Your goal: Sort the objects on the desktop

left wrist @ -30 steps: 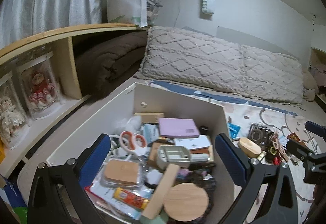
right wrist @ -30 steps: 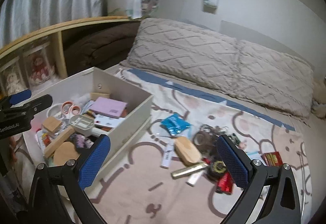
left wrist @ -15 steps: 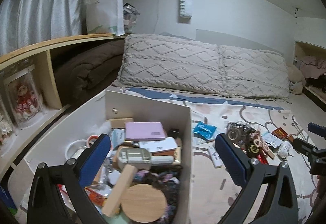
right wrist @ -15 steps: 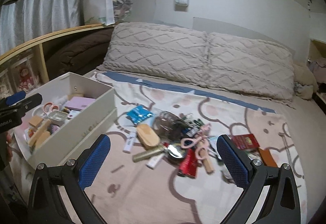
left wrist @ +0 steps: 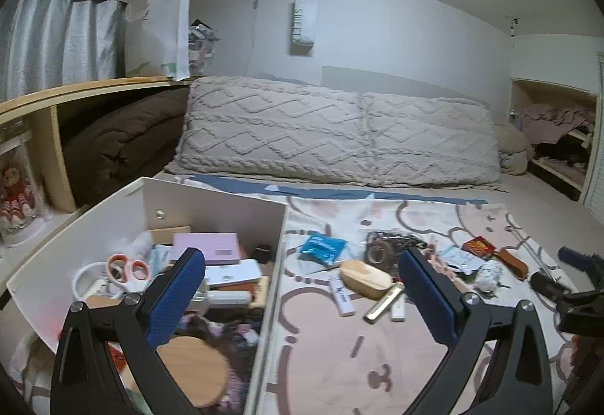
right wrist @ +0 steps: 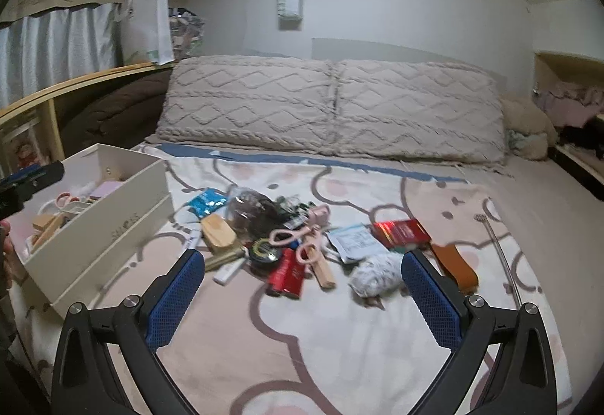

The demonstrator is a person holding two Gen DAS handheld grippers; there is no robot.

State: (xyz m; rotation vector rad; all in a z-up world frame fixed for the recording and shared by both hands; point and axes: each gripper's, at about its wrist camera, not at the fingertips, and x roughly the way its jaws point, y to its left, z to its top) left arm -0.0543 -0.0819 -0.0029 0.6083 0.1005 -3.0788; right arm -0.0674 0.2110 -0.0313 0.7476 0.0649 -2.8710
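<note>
Two hand-held grippers are up over the bed (right wrist: 377,358), and each stands wide open with nothing between its blue pads. The left hand-held gripper (left wrist: 302,294) hangs over the right wall of the white box (left wrist: 277,264), one finger above the box's contents and the other above the bedspread. The right hand-held gripper (right wrist: 303,296) hangs over the near edge of the pile on the bed.

The box sits at the left of the bed and is full: scissors (left wrist: 126,269) with orange handles lie near its left wall, a pink notebook (left wrist: 207,247) lies toward the far side, and a round wooden lid (left wrist: 192,369) lies at the near end.

The loose pile lies right of the box on the patterned bedspread. Nearest the box are a blue packet (right wrist: 207,202) and a wooden oval (right wrist: 219,232), with a gold tube (left wrist: 383,303) and a white stick (left wrist: 341,298) just near of them. In the middle sit a clear bag (right wrist: 253,207) of dark bits, pink scissors (right wrist: 298,230), a black tape roll (right wrist: 266,252) and a red tube (right wrist: 287,273). Farther right are a white sachet (right wrist: 353,243), a red box (right wrist: 402,232), a grey fluffy ball (right wrist: 377,273) and a brown strap (right wrist: 455,266). A thin metal rod (right wrist: 498,252) lies apart at the far right.

Two knitted pillows (right wrist: 332,109) line the far side.
</note>
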